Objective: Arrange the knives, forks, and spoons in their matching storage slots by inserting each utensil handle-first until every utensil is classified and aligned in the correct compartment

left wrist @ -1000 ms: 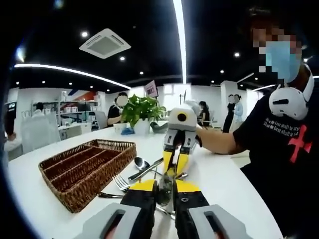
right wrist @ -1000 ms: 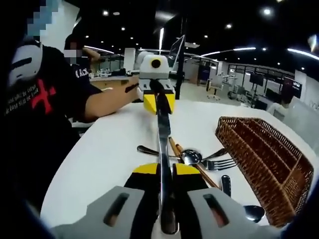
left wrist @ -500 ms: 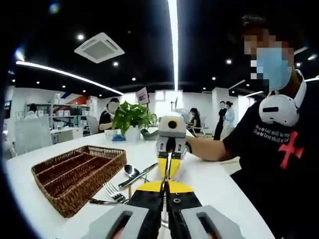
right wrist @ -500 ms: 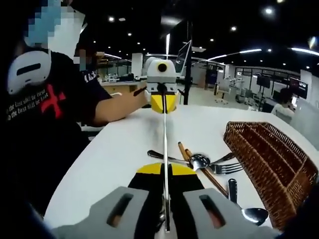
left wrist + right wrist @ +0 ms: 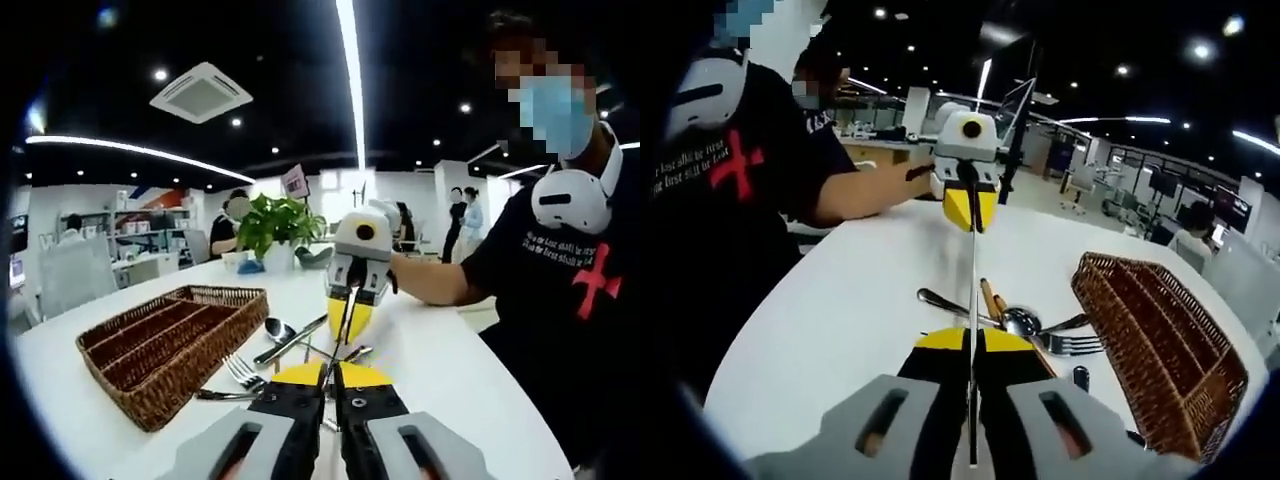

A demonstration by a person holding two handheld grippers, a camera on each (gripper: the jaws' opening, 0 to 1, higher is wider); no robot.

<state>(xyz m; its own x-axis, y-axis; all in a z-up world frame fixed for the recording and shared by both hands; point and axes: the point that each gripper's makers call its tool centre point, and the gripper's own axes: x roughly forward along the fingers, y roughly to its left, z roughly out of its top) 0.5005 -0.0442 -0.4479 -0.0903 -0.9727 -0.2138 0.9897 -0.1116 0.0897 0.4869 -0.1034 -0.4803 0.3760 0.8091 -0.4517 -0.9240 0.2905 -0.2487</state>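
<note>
While both grippers clamp it, knife (image 5: 972, 270) runs edge-on, thin silver strip, between right gripper (image 5: 973, 345) and left gripper (image 5: 331, 377); wicker tray (image 5: 1155, 345) right of right gripper, slots look bare.

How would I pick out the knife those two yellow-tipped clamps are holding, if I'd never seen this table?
Start at the wicker tray on the white table. Beside it lies a heap of cutlery. The knife is not in that heap: it hangs above the table, seen edge-on as a thin line, gripped at one end by the right gripper and at the other by the left gripper.
</note>
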